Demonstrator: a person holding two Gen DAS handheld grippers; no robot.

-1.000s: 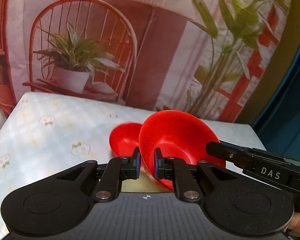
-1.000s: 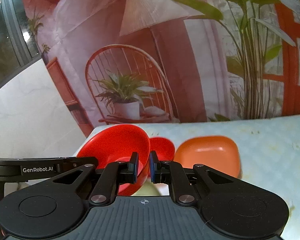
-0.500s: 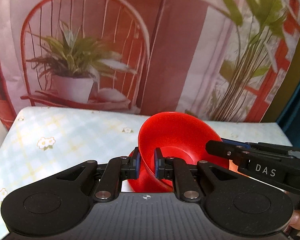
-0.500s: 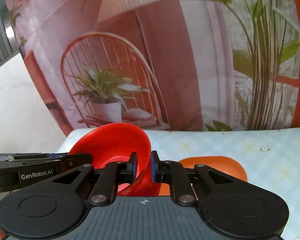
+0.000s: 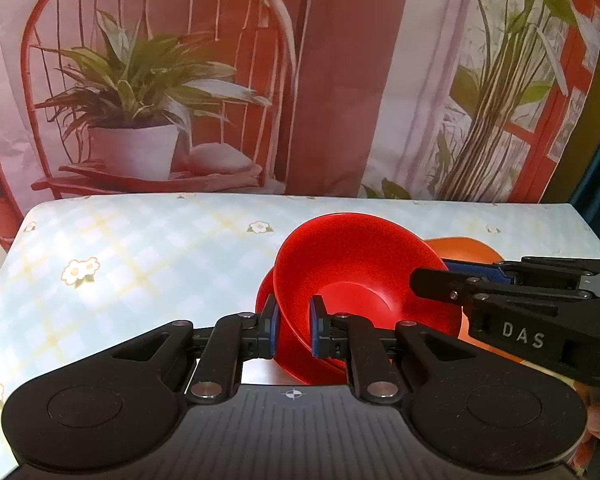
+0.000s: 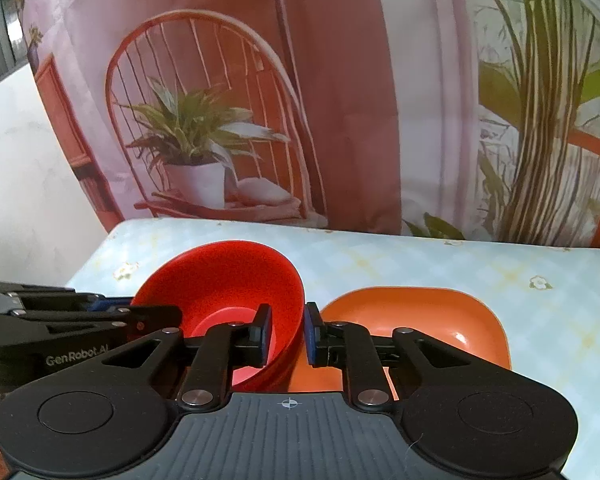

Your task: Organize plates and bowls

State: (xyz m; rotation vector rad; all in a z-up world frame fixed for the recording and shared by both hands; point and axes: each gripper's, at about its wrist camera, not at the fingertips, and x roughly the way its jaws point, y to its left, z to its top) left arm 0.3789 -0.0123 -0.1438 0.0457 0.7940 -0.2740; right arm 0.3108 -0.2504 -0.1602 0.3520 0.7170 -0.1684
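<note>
Left gripper [image 5: 293,326] is clamping the red bowl [image 5: 356,280] by its rim. Right gripper [image 6: 286,334], jaws just easing apart, is straddling the opposite rim beside the orange plate [image 6: 416,316].

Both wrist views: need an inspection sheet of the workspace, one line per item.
Surface: table under a pale blue checked cloth with flowers.
Job's things: large red plastic bowl, tilted, held over a second red bowl; whether they touch is unclear. Orange rounded-square plate lies flat beside them.
Clutter: nothing seen.
Grippers: left gripper has its jaws shut on the large bowl's rim. Right gripper has its jaws astride the opposite wall; they have just been opening slightly, and whether the pads press is unclear.
Cables: nothing seen.
Surroundings: printed backdrop of a red chair and potted plants; white wall at the left.
</note>
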